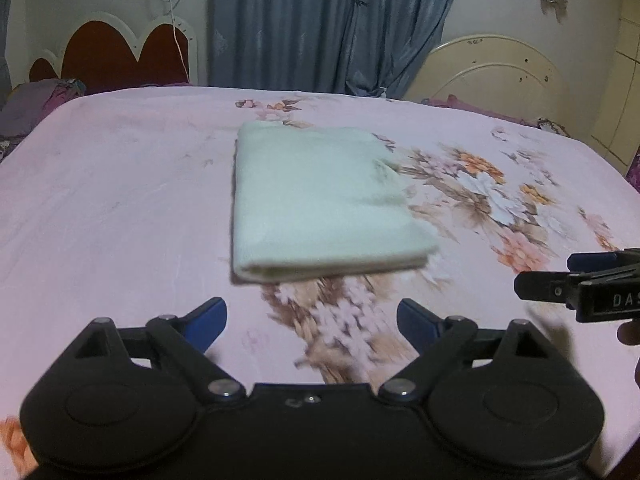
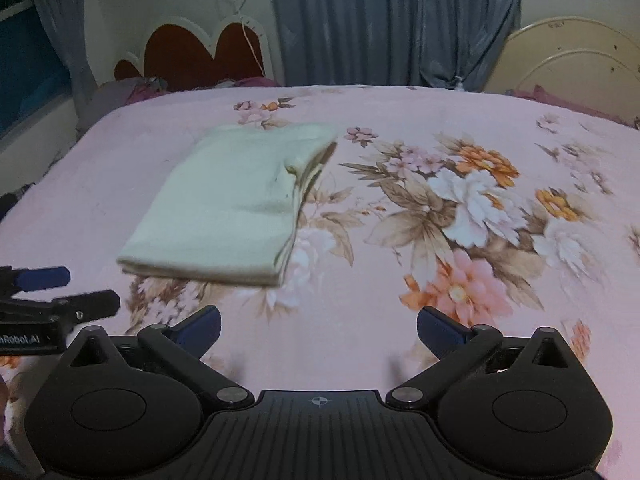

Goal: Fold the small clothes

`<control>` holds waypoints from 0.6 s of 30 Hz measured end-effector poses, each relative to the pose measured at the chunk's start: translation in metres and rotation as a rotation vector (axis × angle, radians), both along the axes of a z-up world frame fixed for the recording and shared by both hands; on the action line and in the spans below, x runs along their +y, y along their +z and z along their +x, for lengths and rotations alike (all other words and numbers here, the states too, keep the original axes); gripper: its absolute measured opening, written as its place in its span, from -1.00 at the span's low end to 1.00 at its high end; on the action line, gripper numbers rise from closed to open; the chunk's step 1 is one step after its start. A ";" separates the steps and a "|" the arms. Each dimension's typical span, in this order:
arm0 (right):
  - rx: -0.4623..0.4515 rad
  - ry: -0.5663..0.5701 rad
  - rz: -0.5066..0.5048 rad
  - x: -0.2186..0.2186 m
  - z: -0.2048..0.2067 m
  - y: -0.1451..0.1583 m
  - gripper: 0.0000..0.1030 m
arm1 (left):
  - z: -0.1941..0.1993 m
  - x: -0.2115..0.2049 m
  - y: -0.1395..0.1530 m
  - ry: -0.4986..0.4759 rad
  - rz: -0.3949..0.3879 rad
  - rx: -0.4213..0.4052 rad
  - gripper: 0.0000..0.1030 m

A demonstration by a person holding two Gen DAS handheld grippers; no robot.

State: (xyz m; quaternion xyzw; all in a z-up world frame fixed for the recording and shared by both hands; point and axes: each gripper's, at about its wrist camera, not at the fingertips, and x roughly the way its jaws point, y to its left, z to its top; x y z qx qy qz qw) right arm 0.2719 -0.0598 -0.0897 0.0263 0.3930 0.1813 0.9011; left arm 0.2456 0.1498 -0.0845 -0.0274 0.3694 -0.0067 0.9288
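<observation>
Both the left gripper [image 1: 312, 320] and right gripper [image 2: 319, 330] gape wide, empty. The folded cloth [image 1: 320, 200] lies at twelve o'clock on the bed [image 1: 120, 184]; leave it flat and draw away without snagging it.

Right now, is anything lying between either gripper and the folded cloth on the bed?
Nothing visible. Between the open left gripper and the folded pale green cloth there is only bare floral bedsheet. The same holds for the open right gripper.
</observation>
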 end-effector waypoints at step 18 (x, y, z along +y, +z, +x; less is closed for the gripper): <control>-0.124 -0.037 -0.012 -0.028 -0.143 0.078 1.00 | -0.117 -0.043 0.066 -0.038 -0.026 -0.114 0.78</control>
